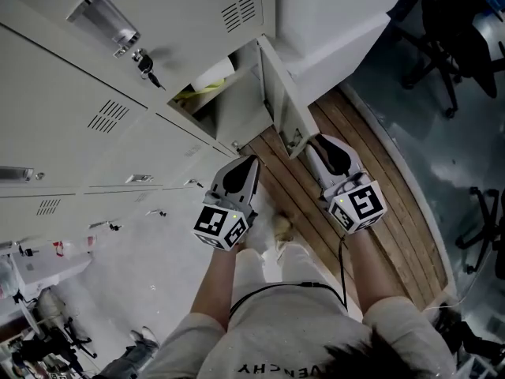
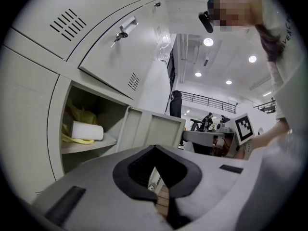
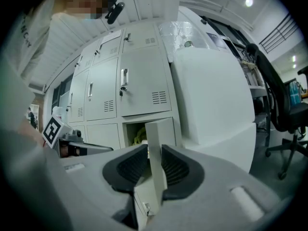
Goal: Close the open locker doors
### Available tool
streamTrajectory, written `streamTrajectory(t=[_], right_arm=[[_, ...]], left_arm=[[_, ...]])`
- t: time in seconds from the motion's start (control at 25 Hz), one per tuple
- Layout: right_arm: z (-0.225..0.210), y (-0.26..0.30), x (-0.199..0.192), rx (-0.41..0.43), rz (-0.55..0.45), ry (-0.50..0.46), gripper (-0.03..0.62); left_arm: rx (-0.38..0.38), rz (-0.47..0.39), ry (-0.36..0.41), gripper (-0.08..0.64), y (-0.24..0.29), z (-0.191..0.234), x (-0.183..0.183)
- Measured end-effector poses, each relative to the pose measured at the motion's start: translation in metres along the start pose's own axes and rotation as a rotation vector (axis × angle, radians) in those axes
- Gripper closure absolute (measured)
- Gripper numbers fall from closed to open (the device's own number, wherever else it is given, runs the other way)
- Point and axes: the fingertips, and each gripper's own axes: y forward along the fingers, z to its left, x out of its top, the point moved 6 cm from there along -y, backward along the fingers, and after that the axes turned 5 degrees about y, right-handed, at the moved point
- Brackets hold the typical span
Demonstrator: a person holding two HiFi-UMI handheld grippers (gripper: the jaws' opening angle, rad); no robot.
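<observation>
Locker door: the only one open, upper centre of the head view. It swings out edge-on from its compartment; the neighbouring doors are all shut.

Inside are a white roll and some yellow stuff. Both lie back from the opening, so I judge they won't foul the swing.

Right tongs: jaws parted, with the door's free edge standing between them near its lower corner. The pads don't look to be pressing on it. Likely reason: straddling the edge lets the hand steer the panel round to the frame.

Left tongs: lower left of the door, apart from it, tips drawn together, nothing held. Probably idle, or waiting to push the panel flat.

Door not yet closed.
</observation>
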Motion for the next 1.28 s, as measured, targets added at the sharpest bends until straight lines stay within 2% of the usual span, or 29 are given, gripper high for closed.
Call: streamTrajectory(t=[0.48,0.96,1.28], right_arm=[[0.024,0.019,-0.005,0.125,0.016,-0.03,0.526],[0.084,0.078,-0.015,0.268,0.027,-0.06,0.529],[0.114,0.123,-0.019,0.328,0.039,-0.054,0.532]], left_arm=[[0.123,-0.019,0.006,0.563,-0.019,0.013,0.0],[0.315,-0.055,-0.004,0.563,-0.082,0.061,0.007],[0.369,-0.07,-0.019,0.563,-0.107,0.094,0.009]])
